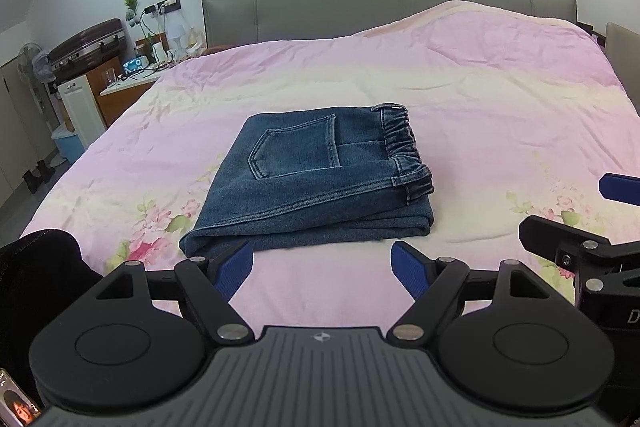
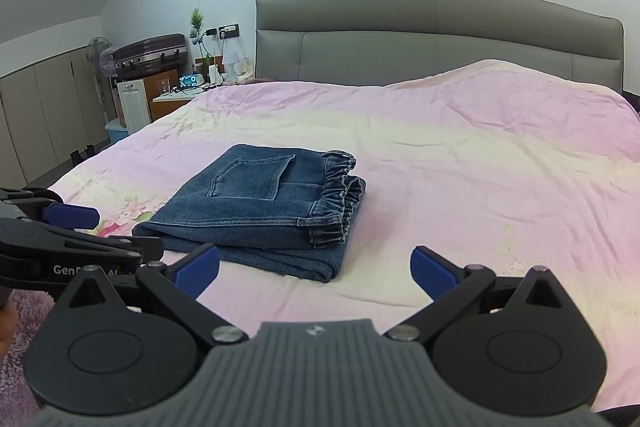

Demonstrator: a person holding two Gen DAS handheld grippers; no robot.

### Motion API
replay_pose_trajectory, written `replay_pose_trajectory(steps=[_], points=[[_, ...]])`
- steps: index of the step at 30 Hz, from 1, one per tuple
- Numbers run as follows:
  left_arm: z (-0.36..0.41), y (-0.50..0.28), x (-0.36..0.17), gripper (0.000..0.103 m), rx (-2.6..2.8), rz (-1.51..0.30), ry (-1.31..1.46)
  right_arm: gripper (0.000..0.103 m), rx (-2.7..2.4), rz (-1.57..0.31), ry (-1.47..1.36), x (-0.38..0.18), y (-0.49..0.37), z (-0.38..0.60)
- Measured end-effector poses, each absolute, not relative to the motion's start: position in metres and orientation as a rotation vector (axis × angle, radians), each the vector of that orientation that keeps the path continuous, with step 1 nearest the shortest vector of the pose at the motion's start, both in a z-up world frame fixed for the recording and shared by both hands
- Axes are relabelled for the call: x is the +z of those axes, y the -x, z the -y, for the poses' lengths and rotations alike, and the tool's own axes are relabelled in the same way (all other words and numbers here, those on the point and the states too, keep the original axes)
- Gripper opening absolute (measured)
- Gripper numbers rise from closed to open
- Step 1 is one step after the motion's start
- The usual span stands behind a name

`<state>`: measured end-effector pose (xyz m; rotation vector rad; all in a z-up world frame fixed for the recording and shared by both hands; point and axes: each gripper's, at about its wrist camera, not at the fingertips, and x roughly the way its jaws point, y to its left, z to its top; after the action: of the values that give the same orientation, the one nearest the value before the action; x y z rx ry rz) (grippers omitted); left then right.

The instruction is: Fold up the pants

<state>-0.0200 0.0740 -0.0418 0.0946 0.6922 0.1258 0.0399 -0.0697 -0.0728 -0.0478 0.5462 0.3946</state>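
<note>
On the bed (image 1: pixel 480 99) | folded pants (image 1: pixel 312 179) judged soft, thick, best pinched at the waistband | left tongs (image 1: pixel 322 263) and right tongs (image 2: pixel 316 269) spread, empty

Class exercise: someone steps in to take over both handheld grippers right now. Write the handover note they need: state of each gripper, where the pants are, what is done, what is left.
Left gripper: open, holding nothing, held just short of the near edge of the jeans.
Right gripper: open, holding nothing, also pulled back from the jeans, to their near right.
Jeans: folded into a compact stack in the middle of the pink floral bedspread, back pocket on top, elastic waistband toward the right.
Done: the folds appear complete; the layers lie fairly square.
Left: probably nothing beyond a light tidy of the lower layer, which sticks out at the near edge.
</note>
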Motion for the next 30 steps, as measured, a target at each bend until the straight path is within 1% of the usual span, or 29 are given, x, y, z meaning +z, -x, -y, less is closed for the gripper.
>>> replay_pose_trajectory(steps=[30], points=[[-0.0720,0.0246,-0.0356,0.092,0.134,-0.679,-0.110,0.098,0.403,-0.534,0.031,-0.0686,-0.0351,0.0751]])
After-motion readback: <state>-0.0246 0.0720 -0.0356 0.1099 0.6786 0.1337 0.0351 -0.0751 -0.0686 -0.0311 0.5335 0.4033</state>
